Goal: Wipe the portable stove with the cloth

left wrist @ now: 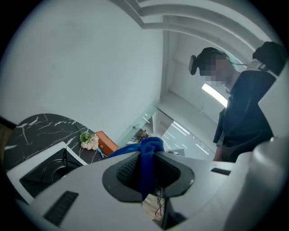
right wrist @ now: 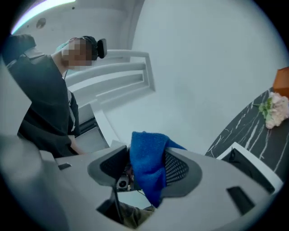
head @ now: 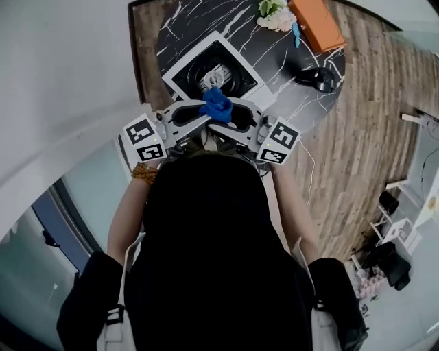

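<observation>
The blue cloth [head: 217, 106] hangs bunched between my two grippers, which are raised in front of the person and point at each other. My left gripper [head: 206, 118] is shut on the cloth [left wrist: 147, 168], pinching a narrow fold. My right gripper [head: 228, 122] is open around the other end of the cloth [right wrist: 148, 164], which rests against one pad with a gap at the other. The portable stove [head: 216, 72], white with a black top and round burner, sits below on the black marble table [head: 274, 48]. The stove also shows in the left gripper view [left wrist: 45, 169] and the right gripper view [right wrist: 253, 168].
White flowers [head: 274, 14], an orange box [head: 317, 24] and a small black object [head: 317, 79] lie on the table's far side. Wooden floor [head: 370, 137] surrounds the table, and a white wall [head: 62, 82] stands at the left.
</observation>
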The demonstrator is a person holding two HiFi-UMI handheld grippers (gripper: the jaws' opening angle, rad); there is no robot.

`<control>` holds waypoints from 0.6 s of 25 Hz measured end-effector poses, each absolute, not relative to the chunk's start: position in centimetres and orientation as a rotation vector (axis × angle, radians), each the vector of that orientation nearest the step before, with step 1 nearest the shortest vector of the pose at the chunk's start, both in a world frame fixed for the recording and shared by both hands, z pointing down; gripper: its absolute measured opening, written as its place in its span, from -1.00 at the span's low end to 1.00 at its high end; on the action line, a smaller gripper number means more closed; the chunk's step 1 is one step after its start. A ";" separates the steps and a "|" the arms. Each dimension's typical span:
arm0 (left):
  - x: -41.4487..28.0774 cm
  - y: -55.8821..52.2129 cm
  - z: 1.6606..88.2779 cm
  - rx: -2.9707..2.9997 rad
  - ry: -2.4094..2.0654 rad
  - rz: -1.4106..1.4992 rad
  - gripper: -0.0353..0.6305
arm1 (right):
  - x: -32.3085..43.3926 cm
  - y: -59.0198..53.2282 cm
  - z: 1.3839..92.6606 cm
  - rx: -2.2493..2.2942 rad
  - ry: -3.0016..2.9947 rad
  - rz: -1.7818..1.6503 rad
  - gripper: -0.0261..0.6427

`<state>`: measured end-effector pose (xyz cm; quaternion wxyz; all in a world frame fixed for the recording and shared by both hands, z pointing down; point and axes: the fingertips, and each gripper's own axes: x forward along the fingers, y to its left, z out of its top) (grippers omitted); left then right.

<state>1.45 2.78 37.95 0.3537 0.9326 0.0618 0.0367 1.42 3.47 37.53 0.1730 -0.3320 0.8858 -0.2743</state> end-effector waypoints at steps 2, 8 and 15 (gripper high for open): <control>1.0 2.4 39.1 2.346 0.043 0.025 -0.72 | 2.5 3.1 38.5 -0.945 2.449 -0.837 -0.42; -1.3 1.4 45.8 2.493 -0.114 0.274 -0.60 | 5.6 -0.9 46.0 -1.260 2.797 -0.855 -0.70; -6.8 -8.7 58.1 2.440 -0.671 0.796 -0.54 | 9.4 -12.1 57.2 -1.504 3.519 -0.938 -0.70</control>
